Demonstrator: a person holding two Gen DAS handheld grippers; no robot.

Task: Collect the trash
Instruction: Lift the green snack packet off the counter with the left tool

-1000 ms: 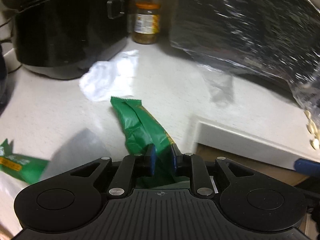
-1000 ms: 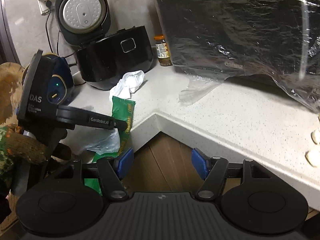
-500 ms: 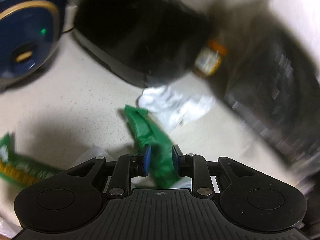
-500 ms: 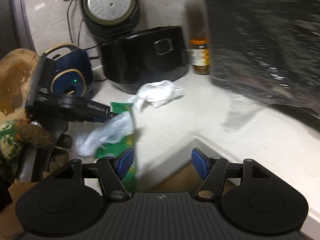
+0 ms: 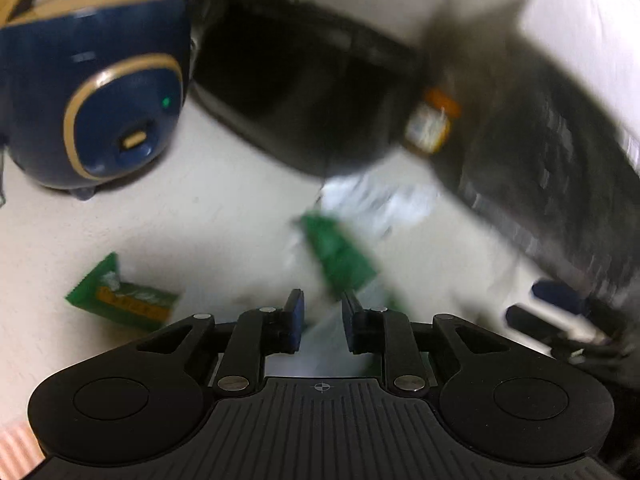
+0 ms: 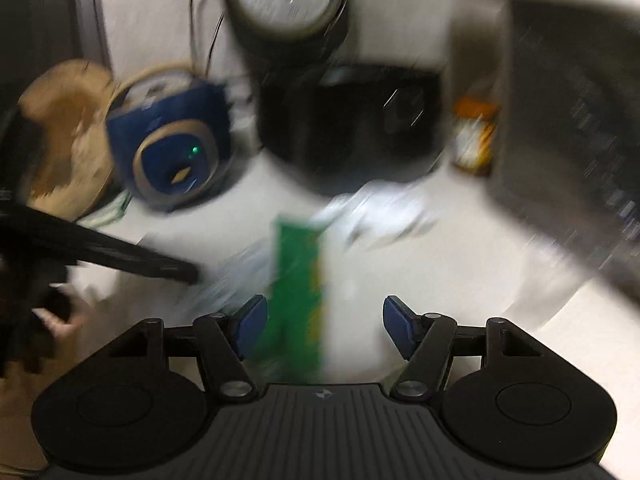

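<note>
A green snack wrapper (image 5: 340, 256) hangs blurred at my left gripper (image 5: 322, 320), whose jaws have parted; it looks to be slipping out against the right finger. The same wrapper (image 6: 300, 292) shows in the right wrist view, over the white counter between my right gripper's (image 6: 322, 320) wide-open, empty jaws. A second green and orange wrapper (image 5: 120, 300) lies on the counter at left. A crumpled white tissue (image 5: 376, 200) lies beyond, by the black cooker; it also shows in the right wrist view (image 6: 372, 212). Thin clear plastic (image 6: 236, 276) lies left of the wrapper.
A blue and gold appliance (image 5: 92, 104) stands at the back left, a black rice cooker (image 6: 344, 136) with its lid up behind the tissue, a jar with an orange lid (image 5: 432, 124) beside it, and a black foil-covered box (image 5: 560, 184) at right.
My left gripper swung left and its jaws opened from their grip on the green wrapper. My right gripper moved in over the counter toward the wrapper, still open.
</note>
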